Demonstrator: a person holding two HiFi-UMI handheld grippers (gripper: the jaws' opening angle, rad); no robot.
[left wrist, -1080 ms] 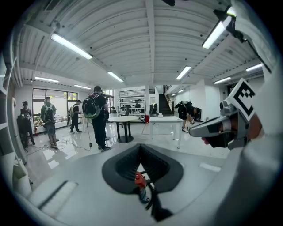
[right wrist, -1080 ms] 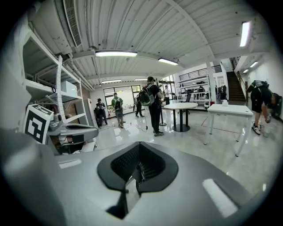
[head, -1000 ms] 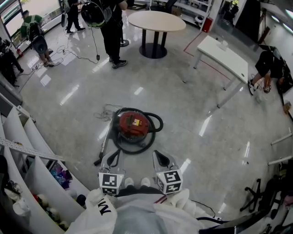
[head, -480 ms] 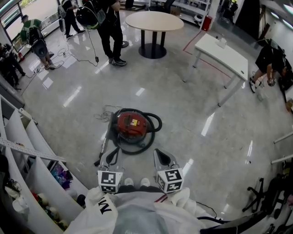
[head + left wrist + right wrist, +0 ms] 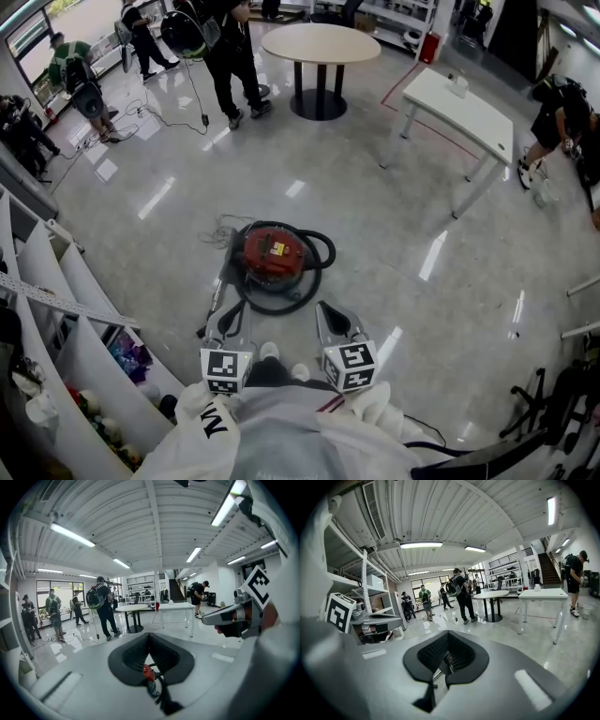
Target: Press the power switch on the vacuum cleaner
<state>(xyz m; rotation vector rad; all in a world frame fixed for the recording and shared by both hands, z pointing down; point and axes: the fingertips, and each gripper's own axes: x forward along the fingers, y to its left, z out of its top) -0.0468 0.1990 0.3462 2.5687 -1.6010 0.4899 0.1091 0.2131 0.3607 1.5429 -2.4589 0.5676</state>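
Observation:
The red round vacuum cleaner (image 5: 275, 255) stands on the glossy floor in front of me, with its black hose (image 5: 281, 302) coiled around it. A yellow label sits on its top. My left gripper (image 5: 233, 313) and right gripper (image 5: 325, 312) hang side by side just short of the hose, both shut and holding nothing. Neither touches the vacuum. In the left gripper view the jaws (image 5: 149, 637) meet at their tips, and a bit of the red vacuum (image 5: 147, 671) shows in the gap under them. The right gripper view shows its jaws (image 5: 448, 634) shut too.
The vacuum's wand (image 5: 213, 302) lies on the floor to the left of it. White shelving (image 5: 56, 309) runs along my left. A round table (image 5: 321, 42) and a white rectangular table (image 5: 464, 103) stand farther off. People and loose cables (image 5: 155, 114) are at the far left.
The view has shifted slightly, so the vacuum sits a little lower in the frame. The person with the backpack at the far side has stepped. Both grippers hold the same pose.

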